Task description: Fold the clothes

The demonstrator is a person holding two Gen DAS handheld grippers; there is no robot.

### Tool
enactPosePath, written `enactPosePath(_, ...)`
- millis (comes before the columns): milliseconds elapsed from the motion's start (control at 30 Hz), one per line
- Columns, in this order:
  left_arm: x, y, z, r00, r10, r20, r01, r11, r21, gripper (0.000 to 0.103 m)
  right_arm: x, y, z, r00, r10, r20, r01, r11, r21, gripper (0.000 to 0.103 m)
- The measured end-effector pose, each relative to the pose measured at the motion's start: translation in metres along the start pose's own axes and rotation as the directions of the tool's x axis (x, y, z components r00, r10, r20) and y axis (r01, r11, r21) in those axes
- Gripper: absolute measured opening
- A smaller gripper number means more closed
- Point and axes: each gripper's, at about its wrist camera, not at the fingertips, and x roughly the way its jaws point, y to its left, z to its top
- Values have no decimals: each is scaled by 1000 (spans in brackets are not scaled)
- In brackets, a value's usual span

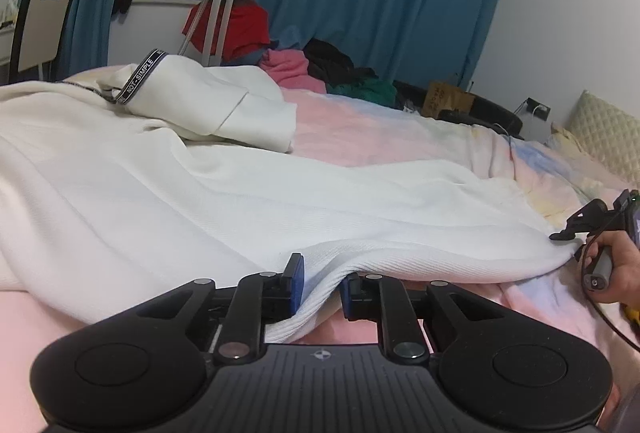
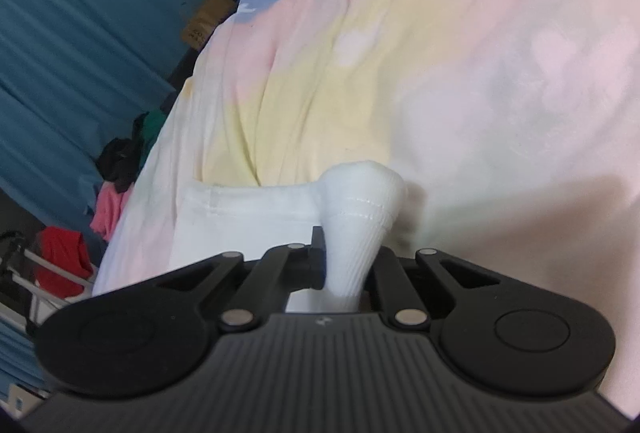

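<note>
Jaws of my left gripper (image 1: 320, 283) stand slightly parted around the white garment's (image 1: 248, 193) hem; my right gripper (image 2: 346, 265) pinches its corner, readying a fold across the bed (image 1: 380, 125).

bed (image 1: 380, 125) with pastel pink/yellow/blue sheet. white garment (image 1: 180, 193) spread across it, rumpled. pile of pink, black, green clothes (image 1: 320, 69) at far edge.

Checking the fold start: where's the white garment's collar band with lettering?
Left wrist view, upper left: the collar band sits atop the bunched far end of the white garment, before the tripod and red cloth.
</note>
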Motion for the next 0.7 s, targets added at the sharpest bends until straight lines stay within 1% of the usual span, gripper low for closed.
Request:
enactPosePath(33, -1, 1, 1, 1000, -2, -4, 2, 1000, -5, 24, 0, 4, -1, 1000, -5, 9, 5, 1000, -22, 6)
enactPosePath(100, -4, 2, 2, 1000, 5, -8, -5, 1000, -10, 34, -3, 14, -5, 999, -27, 28, 30, 996, -84, 7)
enactPosePath(133, -6, 3, 3, 1000, 10, -8, -10, 1000, -22, 46, -5, 20, -7, 998, -44, 36, 48, 992, -118, 9)
enactPosePath(167, -8, 5, 4, 1000, 15, -8, -15, 999, -35, 55, -6, 29, -11, 997, -67, 42, 73, 986, -152, 10)
enactPosePath(233, -12, 8, 6, 1000, 22, -7, -22, 998, -63, 62, -10, 40, -16, 995, -97, 38, 102, 974, -204, 13)
enactPosePath(267, -14, 9, 7, 1000, 26, -7, -27, 997, -75, 66, -13, 42, -17, 994, -110, 24, 112, 969, -222, 17)
enactPosePath(300, -16, 11, 8, 999, 32, -3, -32, 996, -86, 68, -15, 45, -19, 992, -123, 11, 122, 963, -239, 35)
enactPosePath(333, -19, 13, 9, 999, 38, 5, -38, 995, -97, 74, -21, 47, -22, 990, -143, 13, 142, 955, -261, 55)
enactPosePath(367, -22, 15, 10, 999, 45, 12, -43, 993, -108, 79, -31, 48, -26, 985, -166, 49, 174, 942, -286, 62)
enactPosePath(400, -26, 18, 10, 999, 49, 20, -47, 991, -126, 81, -41, 52, -27, 980, -176, 98, 198, 931, -308, 69)
enactPosePath(467, -34, 25, 11, 998, 59, 34, -52, 985, -165, 83, -61, 60, -30, 964, -187, 188, 243, 905, -350, 69)
enactPosePath(500, -37, 30, 12, 996, 77, 38, -68, 978, -197, 83, -69, 67, -32, 958, -181, 222, 252, 898, -359, 69)
enactPosePath(567, -45, 44, 13, 993, 111, 46, -94, 956, -277, 86, -83, 80, -37, 956, -133, 262, 227, 899, -374, 69)
enactPosePath(600, -50, 52, 13, 991, 125, 50, -102, 940, -325, 86, -90, 86, -41, 964, -86, 253, 183, 903, -390, 69)
enactPosePath(667, -59, 74, 14, 986, 161, 53, -121, 887, -445, 87, -102, 100, -51, 975, 1, 223, 96, 900, -425, 69)
enactPosePath(700, -64, 85, 13, 983, 178, 52, -129, 855, -503, 87, -107, 106, -59, 983, 29, 184, 59, 890, -452, 69)
